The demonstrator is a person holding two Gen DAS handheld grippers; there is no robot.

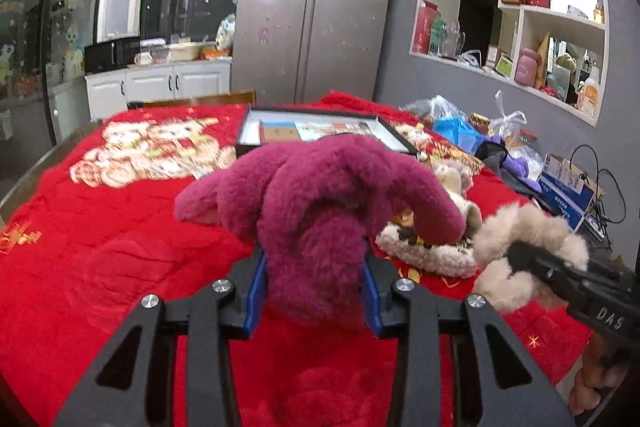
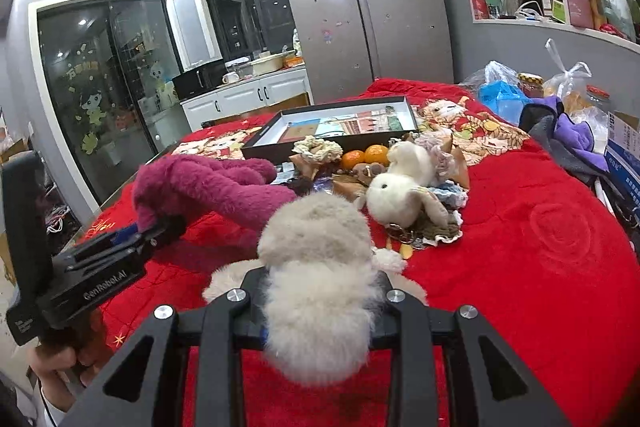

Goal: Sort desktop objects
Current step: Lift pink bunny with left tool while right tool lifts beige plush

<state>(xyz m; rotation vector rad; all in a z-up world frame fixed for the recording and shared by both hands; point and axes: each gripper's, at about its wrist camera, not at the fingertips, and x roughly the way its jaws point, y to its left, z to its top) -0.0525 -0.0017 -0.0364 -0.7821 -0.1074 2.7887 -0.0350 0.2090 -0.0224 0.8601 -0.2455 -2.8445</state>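
Note:
My left gripper is shut on a magenta plush toy, which hangs lifted above the red cloth; the same toy and left gripper show at the left of the right wrist view. My right gripper is shut on a beige fluffy plush, also raised; that plush and right gripper appear at the right of the left wrist view. A white plush lies in a pile of small items, with two oranges behind it. A black shallow tray sits further back.
A red patterned cloth covers the table. Plastic bags, jars and a purple cloth crowd the right edge, beside a cardboard box. A fridge, white cabinets and wall shelves stand behind. A hand holds the left gripper.

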